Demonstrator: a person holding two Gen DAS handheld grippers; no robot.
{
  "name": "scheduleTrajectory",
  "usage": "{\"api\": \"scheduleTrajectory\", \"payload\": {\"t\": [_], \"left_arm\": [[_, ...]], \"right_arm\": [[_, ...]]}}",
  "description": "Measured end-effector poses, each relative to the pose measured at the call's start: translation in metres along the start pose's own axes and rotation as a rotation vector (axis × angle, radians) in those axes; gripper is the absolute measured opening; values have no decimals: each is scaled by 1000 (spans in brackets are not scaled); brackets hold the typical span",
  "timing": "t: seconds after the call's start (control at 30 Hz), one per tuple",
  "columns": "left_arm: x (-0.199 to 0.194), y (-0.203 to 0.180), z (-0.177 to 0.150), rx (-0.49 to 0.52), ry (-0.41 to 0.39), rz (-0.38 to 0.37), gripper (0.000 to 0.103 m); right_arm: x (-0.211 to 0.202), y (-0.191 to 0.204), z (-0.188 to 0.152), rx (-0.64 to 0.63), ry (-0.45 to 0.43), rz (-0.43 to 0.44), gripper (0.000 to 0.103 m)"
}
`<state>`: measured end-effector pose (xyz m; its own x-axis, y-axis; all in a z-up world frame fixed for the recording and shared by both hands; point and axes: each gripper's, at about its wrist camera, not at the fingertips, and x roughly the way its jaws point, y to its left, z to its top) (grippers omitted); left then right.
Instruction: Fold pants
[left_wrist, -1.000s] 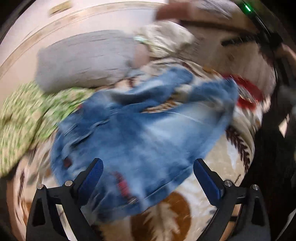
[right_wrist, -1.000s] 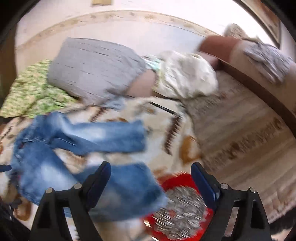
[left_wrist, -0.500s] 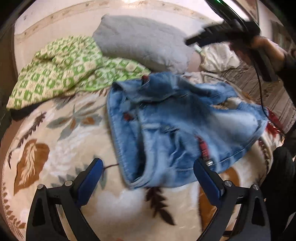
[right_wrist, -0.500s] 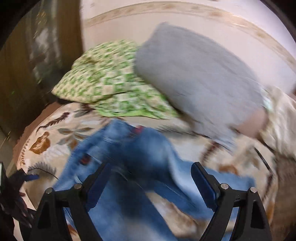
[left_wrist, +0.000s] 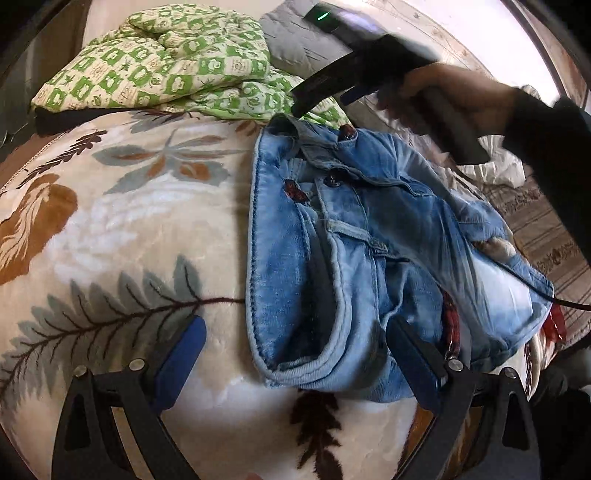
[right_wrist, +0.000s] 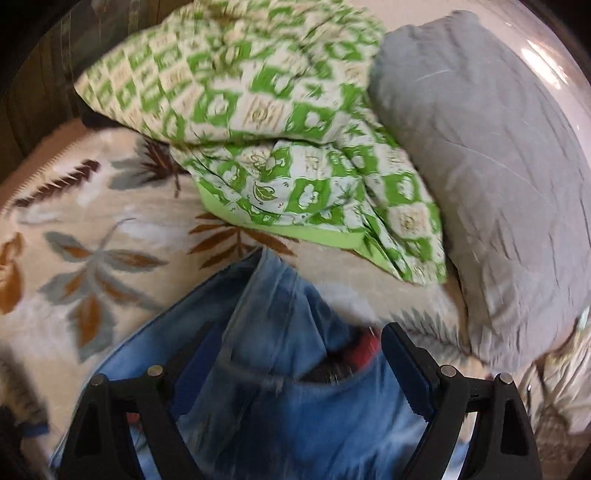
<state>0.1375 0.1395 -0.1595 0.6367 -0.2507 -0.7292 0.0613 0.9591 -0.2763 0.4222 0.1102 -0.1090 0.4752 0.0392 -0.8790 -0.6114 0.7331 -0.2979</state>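
Soft daylight, fisheye-bent edges, motion blur, top-right glare

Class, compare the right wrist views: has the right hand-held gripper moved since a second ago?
Yes. The right hand-held gripper swung left, away from the red bowl seen earlier, toward the green checkered blanket.

A cream plush blanket (left_wrist: 122, 229) printed with brown and grey leaves covers the bed. At its far edge lies a crumpled green-and-white patterned quilt (right_wrist: 266, 122), with a grey pillow (right_wrist: 491, 177) touching its right side. Beyond the pillow sits rumpled whitish fabric (left_wrist: 495, 166), possibly a sheet, above a striped surface (left_wrist: 543, 236).
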Motion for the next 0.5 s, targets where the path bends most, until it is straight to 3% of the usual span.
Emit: {"api": "scheduleTrajectory", "payload": {"t": [0.07, 0.1, 0.13, 0.2, 0.3, 0.5], "left_arm": [[1, -3, 1, 30, 4, 8, 67], [3, -5, 0, 43, 12, 11, 42], [5, -8, 0, 63, 24, 23, 30], [6, -6, 1, 69, 35, -7, 23], [2, -2, 2, 60, 29, -15, 21], [-47, 11, 11, 19, -147, -18, 18]], "right_arm": [[21, 8, 8, -23, 23, -46, 90], [29, 11, 10, -34, 35, -71, 89], [38, 13, 11, -44, 55, -86, 86], [52, 14, 9, -49, 100, -88, 16], [46, 15, 3, -60, 79, -125, 16], [-17, 10, 20, -45, -60, -114, 16]]}}
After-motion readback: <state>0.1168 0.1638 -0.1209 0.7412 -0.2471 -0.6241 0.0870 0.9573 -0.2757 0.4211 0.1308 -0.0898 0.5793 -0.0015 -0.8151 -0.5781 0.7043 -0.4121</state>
